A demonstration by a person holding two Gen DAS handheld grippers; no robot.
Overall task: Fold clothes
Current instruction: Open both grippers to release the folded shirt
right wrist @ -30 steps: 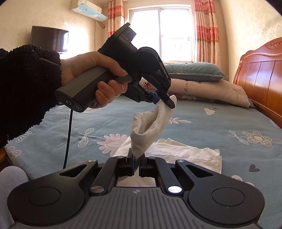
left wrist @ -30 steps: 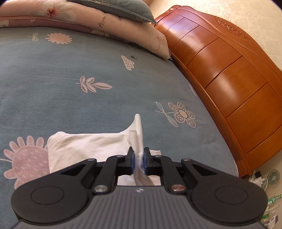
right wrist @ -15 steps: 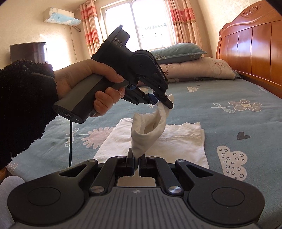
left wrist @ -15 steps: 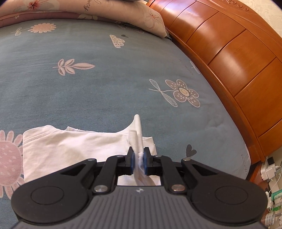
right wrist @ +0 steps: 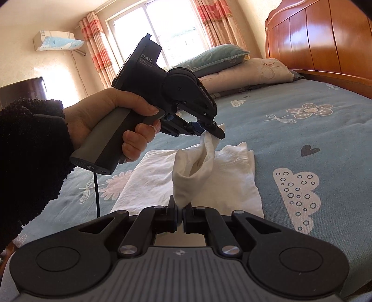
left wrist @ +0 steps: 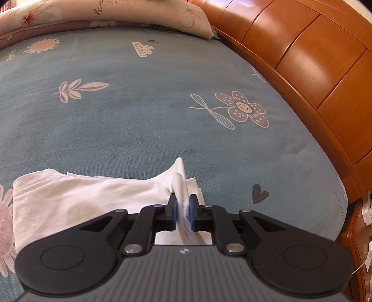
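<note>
Your L gripper (right wrist: 210, 132) and R gripper (right wrist: 180, 210) each pinch one end of a raised fold of the white garment (right wrist: 232, 183); rest lies flat on the bedsheet (right wrist: 325, 139), near edge.

**Readable lettering in the room**

The left gripper (right wrist: 210, 132), seen in the middle of the right wrist view, bears "DAS" in pale capitals on the upper side of its dark body; the smaller lines beneath are too fine to read. Raised lettering along its jaw housing is illegible. At the top of the left wrist view, a pink pillow (left wrist: 111, 14) carries cursive script, unclear.
</note>
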